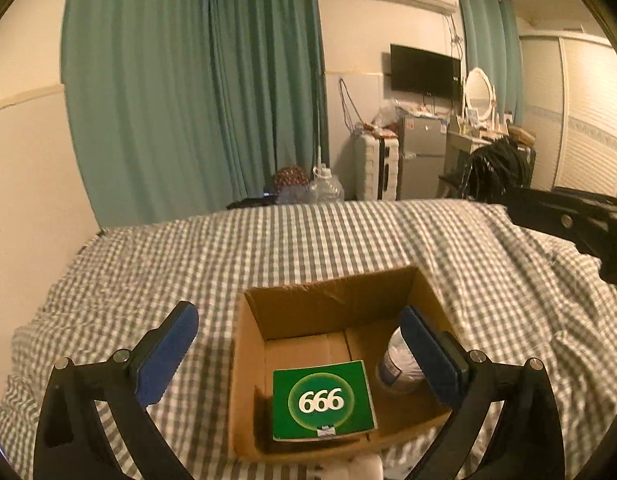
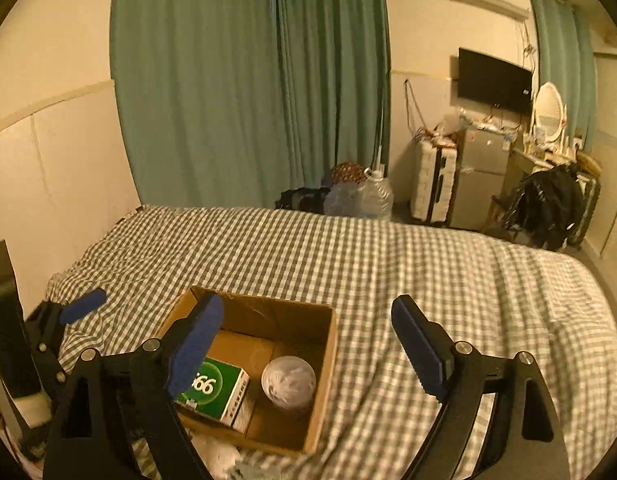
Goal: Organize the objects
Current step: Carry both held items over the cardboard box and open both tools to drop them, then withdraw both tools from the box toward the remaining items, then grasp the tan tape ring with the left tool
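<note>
Your left gripper (image 1: 298,350) and right gripper (image 2: 308,344) both hang released above box (image 1: 422,292) holding green "666" carton (image 1: 322,400) beside jar (image 2: 288,380).

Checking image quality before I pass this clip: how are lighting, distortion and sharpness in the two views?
Left wrist view: dim, warm yellow cast; strong fisheye bend with dark corners; the green box in the carton reads sharp, the bottle is half hidden behind a finger. Right wrist view: same cast and bend; bed cover slightly soft near the bottom edge; no glare.
</note>
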{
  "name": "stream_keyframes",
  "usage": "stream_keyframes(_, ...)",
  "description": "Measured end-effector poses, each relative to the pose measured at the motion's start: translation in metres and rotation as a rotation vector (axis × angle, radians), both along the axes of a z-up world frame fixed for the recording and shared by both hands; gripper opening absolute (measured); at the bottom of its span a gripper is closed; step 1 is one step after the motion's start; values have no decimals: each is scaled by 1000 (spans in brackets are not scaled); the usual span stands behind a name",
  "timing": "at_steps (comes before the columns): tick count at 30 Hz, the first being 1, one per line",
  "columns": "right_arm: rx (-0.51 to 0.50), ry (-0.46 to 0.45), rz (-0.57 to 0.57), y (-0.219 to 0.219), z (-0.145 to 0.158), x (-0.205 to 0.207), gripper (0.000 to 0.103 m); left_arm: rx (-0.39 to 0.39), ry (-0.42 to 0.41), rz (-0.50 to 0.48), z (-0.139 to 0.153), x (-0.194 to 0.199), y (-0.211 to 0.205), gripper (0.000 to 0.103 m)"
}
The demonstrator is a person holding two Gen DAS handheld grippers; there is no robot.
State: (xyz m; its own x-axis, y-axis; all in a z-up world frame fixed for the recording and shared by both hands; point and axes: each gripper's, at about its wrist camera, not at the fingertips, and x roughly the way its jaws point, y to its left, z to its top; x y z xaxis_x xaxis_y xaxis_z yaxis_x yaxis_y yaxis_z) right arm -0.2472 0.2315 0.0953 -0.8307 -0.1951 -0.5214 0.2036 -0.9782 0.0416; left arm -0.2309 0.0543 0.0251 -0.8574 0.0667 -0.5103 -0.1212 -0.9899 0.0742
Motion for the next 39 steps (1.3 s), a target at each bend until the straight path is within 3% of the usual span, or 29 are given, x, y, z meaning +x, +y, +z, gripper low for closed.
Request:
stream_keyframes(8,29,47,-6,12,35,94,91,-7,42,30,36,71,-12,103)
stream_keyframes(15,74,41,-23,15,18,169,93,0,10,73,15,132,-28,103)
stream_keyframes(23,125,15,-53,0,-51,216,93,-11,-15,76,-48,193,-34,103)
stream_keyframes(29,128,-112,-78,-2,-116,206,93,-22,-172,37,-118,203,-24,103)
stream_keyframes(35,134,-178,-109,4,-150,195,93,-21,-246,-56,-159,211,-5,103)
stream_keyframes(39,147,-191,-112,2,-159,193,93,-73,-269,-77,-178,210,5,103)
